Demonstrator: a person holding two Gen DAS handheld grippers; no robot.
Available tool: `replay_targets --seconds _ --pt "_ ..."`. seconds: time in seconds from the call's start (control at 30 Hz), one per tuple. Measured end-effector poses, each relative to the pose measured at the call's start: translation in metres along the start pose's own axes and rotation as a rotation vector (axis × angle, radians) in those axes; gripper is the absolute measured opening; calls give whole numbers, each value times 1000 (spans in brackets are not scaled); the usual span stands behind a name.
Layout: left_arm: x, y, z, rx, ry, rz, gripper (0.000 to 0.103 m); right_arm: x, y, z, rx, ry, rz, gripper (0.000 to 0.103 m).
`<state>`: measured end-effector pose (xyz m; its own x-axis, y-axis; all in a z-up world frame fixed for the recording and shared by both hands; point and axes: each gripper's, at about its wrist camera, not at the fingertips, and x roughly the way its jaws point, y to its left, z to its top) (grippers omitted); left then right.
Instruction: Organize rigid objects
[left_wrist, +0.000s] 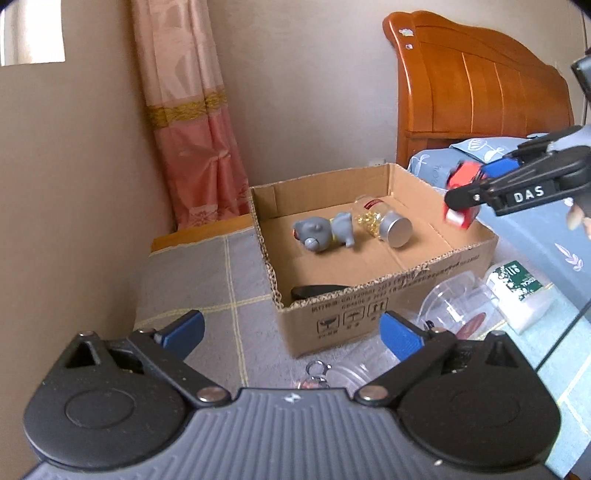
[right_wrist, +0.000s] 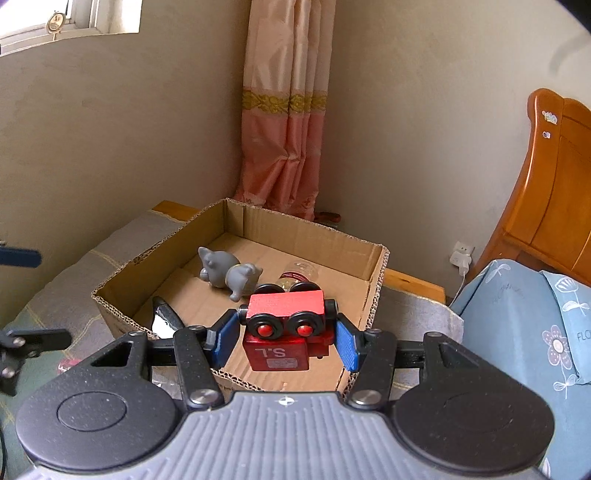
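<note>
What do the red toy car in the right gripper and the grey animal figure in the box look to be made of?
Red toy car: likely painted wood, going by its blocky shape and glossy red coat; its wheels are shiny black, maybe plastic. Grey animal figure: smooth matte grey, looks like moulded plastic or vinyl; which one cannot be told.

Soft daylight fills both views, coming from a window (right_wrist: 70, 18) at the top left corner, where the panes are blown out to white. Shadows are weak and diffuse; the inside of the cardboard box (right_wrist: 236, 229) is evenly lit. A silver jar lid (left_wrist: 397, 230) carries a mild sheen. Fisheye bending curves the wall and the headboard (left_wrist: 476, 81), and black vignette cuts the top corners. The red toy car (left_wrist: 461, 195) is motion-blurred in the left wrist view, sharp in the right.
</note>
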<state>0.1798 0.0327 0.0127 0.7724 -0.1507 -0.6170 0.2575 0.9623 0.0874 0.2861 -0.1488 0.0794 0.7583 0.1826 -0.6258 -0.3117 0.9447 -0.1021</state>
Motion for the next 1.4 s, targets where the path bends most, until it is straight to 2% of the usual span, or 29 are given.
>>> replay_targets --seconds 0.03,0.07,0.13,0.17,0.63,0.9,1.07,1.17,1.4 --pt "-1 0 -1 -3 -1 -3 101 1 1 0 -3 3 -1 69" --pt "-3 0 -2 -5 -2 -5 101 2 2 1 -8 1 -7 83" --pt "-3 -2 -3 -5 3 -5 101 -4 5 -2 -13 -31 -22 100" --pt "-3 -2 -4 -5 7 -4 101 -8 6 -3 -13 -44 -17 101" --pt "-12 -17 -22 -13 54 -28 101 -32 -14 -51 1 10 58 103" --pt "-15 -22 -26 -18 69 -19 101 -4 -32 -84 -24 101 165 103" --pt "-15 -22 -29 -33 80 0 101 21 -45 -89 -61 129 191 103" --pt "-16 -21 -31 -48 86 5 101 32 -53 -89 -55 155 241 103" --pt "-18 -29 -38 -47 101 4 101 24 -50 -91 -55 176 277 103"
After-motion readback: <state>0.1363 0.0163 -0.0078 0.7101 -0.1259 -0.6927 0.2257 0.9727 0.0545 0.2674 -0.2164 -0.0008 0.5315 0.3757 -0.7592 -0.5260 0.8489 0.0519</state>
